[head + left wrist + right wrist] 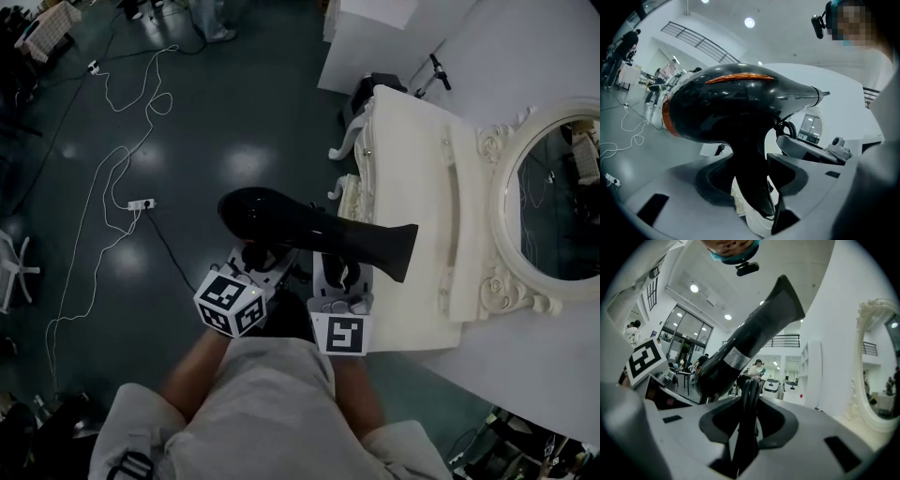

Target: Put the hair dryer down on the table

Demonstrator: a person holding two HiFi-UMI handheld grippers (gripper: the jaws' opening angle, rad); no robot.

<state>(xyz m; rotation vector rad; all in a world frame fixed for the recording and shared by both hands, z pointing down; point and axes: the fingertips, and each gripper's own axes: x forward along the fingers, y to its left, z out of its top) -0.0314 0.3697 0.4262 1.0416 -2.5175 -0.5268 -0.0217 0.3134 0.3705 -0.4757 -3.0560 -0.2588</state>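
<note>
Dark polished floor (206, 122) underfoot, filling the left of the head view, crossed by a loose white cable (112, 159).

Nearest, low centre: left gripper (255, 258) clamped on the handle of the hair dryer (300, 225), both pads pressing the black grip from either side. Just right of it, right gripper (342, 277) closed on the bundled black cord (747, 418), with the loops standing upright between the jaws.

Directly above both grippers: dryer held in the air, lying roughly level. Bulbous rear body at centre left, over the floor. Nozzle (394, 251) pointing right and overhanging the near edge of the white dressing table (412, 159). Not yet resting on anything.

Reads as a hard, glossy plastic shell: rigid, probably slick, fairly light but top-heavy above the handle. Best held exactly where the left jaws sit, on the narrow handle. Rounded body too smooth and wide for a sure grip. Cord limp and likely to spill or drag once let go. Calls for a low, gentle set-down on its side, since a drop could mark or crack the shell.

Farther right: flat tabletop, then the oval mirror (553, 202) in its ornate frame.
</note>
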